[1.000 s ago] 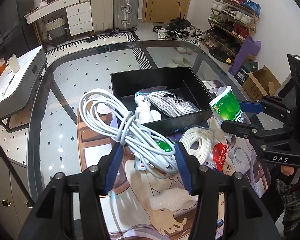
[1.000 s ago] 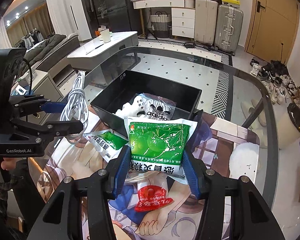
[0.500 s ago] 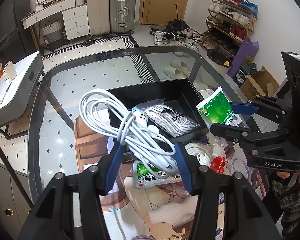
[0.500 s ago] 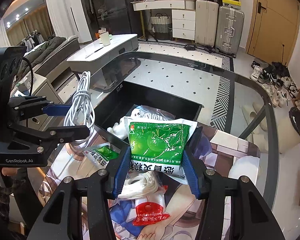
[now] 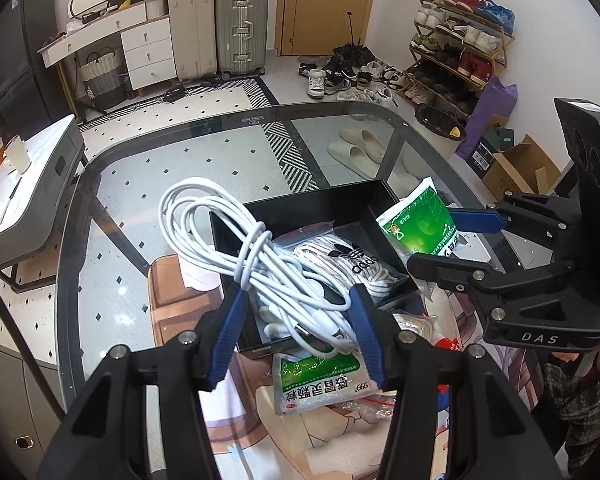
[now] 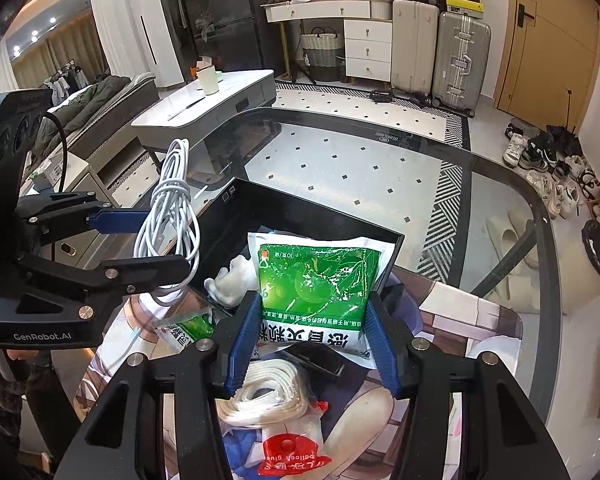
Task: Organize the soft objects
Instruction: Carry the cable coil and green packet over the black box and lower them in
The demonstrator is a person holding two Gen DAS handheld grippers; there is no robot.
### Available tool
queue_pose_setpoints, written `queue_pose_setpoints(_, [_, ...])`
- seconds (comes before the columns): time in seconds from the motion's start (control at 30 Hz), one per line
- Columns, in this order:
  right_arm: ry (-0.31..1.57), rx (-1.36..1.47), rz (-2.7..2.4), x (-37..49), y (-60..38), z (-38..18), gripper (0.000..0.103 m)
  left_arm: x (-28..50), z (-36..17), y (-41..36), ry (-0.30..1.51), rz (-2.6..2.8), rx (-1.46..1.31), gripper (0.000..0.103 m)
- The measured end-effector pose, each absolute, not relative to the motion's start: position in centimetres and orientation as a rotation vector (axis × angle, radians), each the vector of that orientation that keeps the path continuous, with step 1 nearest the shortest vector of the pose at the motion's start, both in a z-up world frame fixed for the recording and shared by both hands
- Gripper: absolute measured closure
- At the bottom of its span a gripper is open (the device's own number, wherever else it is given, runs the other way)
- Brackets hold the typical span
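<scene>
A lived-in home: suitcases (image 5: 240, 28) by the door (image 5: 324, 4), a loaded shoe rack (image 5: 456, 44), white drawers (image 5: 148, 52), a sofa (image 6: 100, 92).

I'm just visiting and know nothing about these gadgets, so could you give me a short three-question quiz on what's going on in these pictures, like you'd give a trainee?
1. True or false: the left gripper is clamped on a bundle of white cable.
2. What does the right gripper hold? A) a red-labelled bag B) a green sachet C) a shoe
3. Fill in: the bag of white laces printed "adidas" lies inside the black ____.

Key
1. True; the cable sits pinched between its blue pads.
2. B, the green sachet; the red-labelled bag lies on the printed mat below.
3. Box; the black box stands on the glass table.
</scene>
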State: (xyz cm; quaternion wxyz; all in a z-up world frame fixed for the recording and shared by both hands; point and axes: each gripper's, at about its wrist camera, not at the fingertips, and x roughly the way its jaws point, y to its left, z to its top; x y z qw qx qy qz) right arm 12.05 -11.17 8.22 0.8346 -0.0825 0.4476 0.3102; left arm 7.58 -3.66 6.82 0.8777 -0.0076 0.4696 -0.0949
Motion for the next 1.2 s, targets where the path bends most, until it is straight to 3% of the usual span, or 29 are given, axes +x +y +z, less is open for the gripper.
queue_pose_setpoints(1.2, [1.01, -0.166, 0.683, 19.0, -7.8, 4.4, 0.051, 12.8, 2.9, -3.6, 1.041, -0.227, -0.002, 0.051])
